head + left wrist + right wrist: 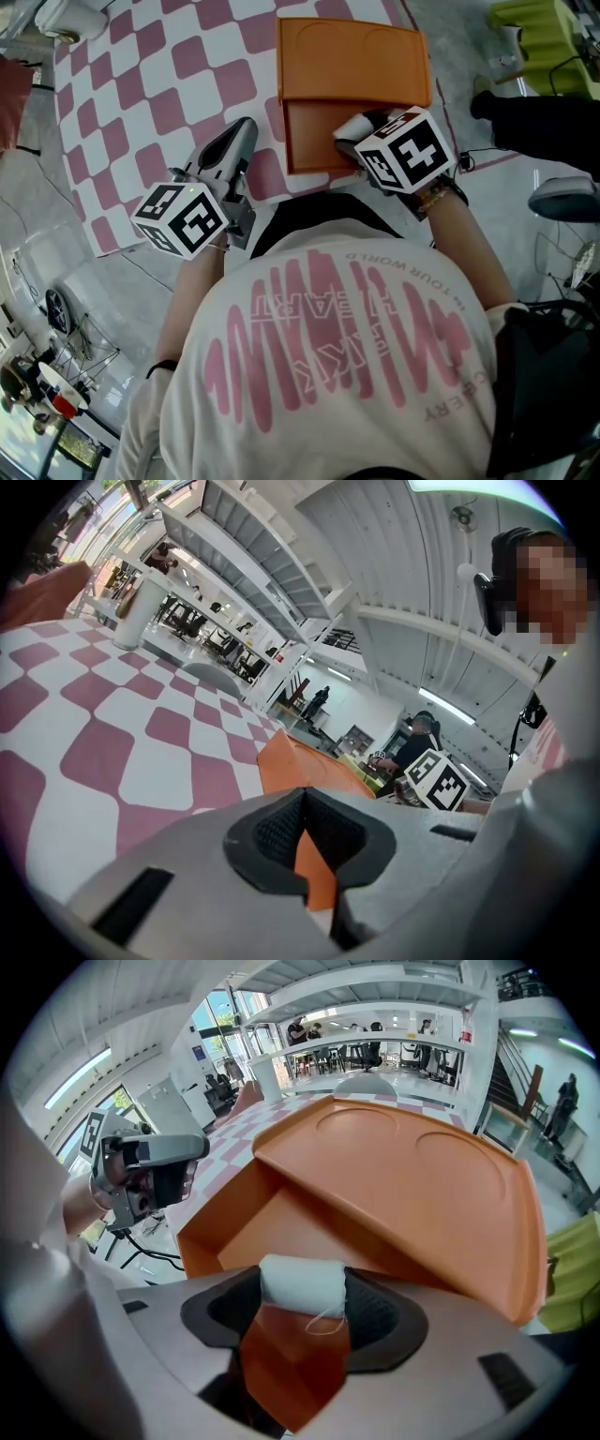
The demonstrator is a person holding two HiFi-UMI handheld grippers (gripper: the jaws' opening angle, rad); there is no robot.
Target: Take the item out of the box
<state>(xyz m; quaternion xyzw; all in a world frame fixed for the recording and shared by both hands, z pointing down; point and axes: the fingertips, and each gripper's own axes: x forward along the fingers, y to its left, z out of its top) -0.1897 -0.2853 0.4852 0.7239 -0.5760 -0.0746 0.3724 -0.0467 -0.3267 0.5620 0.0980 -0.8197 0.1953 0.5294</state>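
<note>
Over orange box (281,1227), jaw-held white roll (302,1284).

One box (352,56), one white roll (302,1283), two claws (240,134) (362,131).

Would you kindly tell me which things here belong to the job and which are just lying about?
Job:
orange box
white roll, clamped in the right gripper

Lying about:
checked tablecloth
white shelving
yellow-green object off the table
left gripper, empty
</note>
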